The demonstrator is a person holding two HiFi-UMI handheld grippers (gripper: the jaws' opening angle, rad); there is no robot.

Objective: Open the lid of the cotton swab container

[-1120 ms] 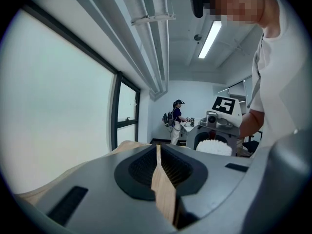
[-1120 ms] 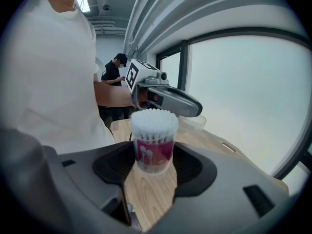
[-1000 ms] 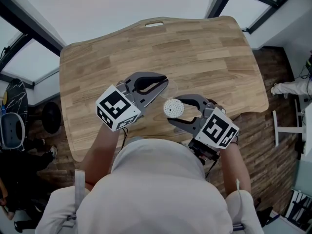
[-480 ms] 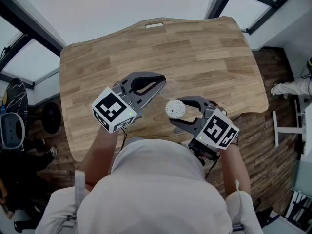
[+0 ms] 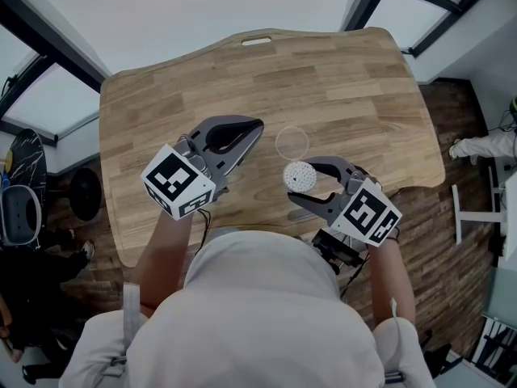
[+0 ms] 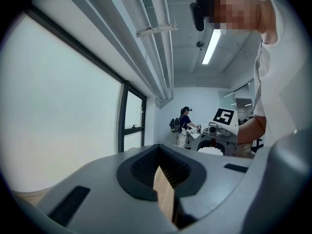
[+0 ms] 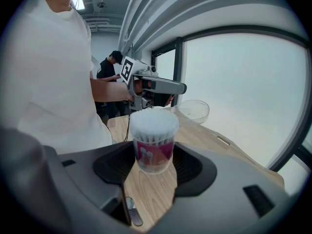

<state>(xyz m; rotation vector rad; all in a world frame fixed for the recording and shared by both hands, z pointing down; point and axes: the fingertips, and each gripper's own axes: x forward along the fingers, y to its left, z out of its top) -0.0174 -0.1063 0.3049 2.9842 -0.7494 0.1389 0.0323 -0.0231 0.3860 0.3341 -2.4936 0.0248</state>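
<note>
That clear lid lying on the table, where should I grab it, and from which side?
Probably its rim. The clear lid lies flat on the table like a shallow dish, rim up, so come from above and pinch one wall, one finger inside, one outside. The left claw, shut and empty, is nearest.

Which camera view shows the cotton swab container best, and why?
The right gripper view: the cotton swab container sits close up between the jaws, label and swab tips plain. The head view shows only its white top; the left gripper view, a distant glimpse.
</note>
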